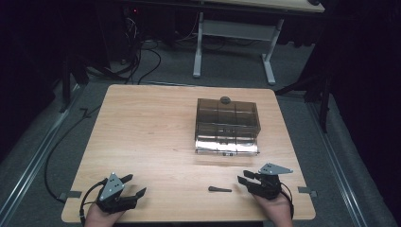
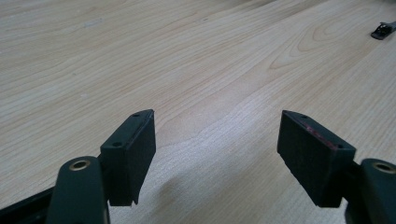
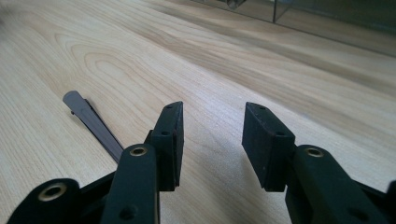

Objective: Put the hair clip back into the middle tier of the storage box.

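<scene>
Clip (image 1: 220,189), dark, thin, flat on table (image 1: 156,137) just beside right claw (image 1: 247,179): probably light, stiff, slippery; take across its narrow sides. Both claws wide, empty; left claw (image 1: 132,185) well apart.

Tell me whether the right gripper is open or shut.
Open: the right gripper shows bare table between its jaws; the dark clip lies beside it, untouched.

The high view is dim and soft; the floor around the pale wooden table (image 1: 142,132) sinks into black, and glare whitens the smoky transparent plastic box (image 1: 227,124) at its front. Both gripper views are brighter, with soft shadows and blurred far edges.
</scene>
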The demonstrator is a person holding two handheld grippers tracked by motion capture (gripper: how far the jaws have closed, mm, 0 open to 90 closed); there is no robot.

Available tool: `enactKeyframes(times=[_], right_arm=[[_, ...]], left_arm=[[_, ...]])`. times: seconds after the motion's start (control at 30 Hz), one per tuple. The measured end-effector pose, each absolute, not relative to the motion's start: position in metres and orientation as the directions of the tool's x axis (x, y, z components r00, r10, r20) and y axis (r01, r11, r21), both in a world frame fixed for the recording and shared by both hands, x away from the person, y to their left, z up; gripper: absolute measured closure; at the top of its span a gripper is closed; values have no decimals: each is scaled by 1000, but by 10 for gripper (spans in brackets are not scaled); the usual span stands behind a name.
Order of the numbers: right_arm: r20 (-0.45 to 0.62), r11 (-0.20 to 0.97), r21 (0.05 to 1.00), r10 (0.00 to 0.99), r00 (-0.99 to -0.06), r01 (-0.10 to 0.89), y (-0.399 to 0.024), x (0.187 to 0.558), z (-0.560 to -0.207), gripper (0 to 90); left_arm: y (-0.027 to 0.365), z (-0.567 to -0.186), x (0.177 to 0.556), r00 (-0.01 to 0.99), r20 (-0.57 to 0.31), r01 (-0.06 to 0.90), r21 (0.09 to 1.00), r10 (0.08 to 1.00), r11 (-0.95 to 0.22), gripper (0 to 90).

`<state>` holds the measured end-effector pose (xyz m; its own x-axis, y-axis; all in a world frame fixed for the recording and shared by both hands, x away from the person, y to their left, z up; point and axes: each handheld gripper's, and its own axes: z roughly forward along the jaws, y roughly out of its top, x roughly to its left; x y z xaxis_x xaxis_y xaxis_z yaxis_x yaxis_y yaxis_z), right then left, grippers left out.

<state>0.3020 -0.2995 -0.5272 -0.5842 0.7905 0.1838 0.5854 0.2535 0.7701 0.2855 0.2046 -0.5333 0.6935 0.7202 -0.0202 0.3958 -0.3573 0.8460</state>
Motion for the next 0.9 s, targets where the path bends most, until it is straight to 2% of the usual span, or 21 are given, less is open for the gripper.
enactKeyframes(times=[0.9], right_arm=[[131, 295, 768, 796, -591, 568, -294, 301, -528, 571]], left_arm=[[204, -533, 285, 697, -18, 396, 843, 717, -364, 284]])
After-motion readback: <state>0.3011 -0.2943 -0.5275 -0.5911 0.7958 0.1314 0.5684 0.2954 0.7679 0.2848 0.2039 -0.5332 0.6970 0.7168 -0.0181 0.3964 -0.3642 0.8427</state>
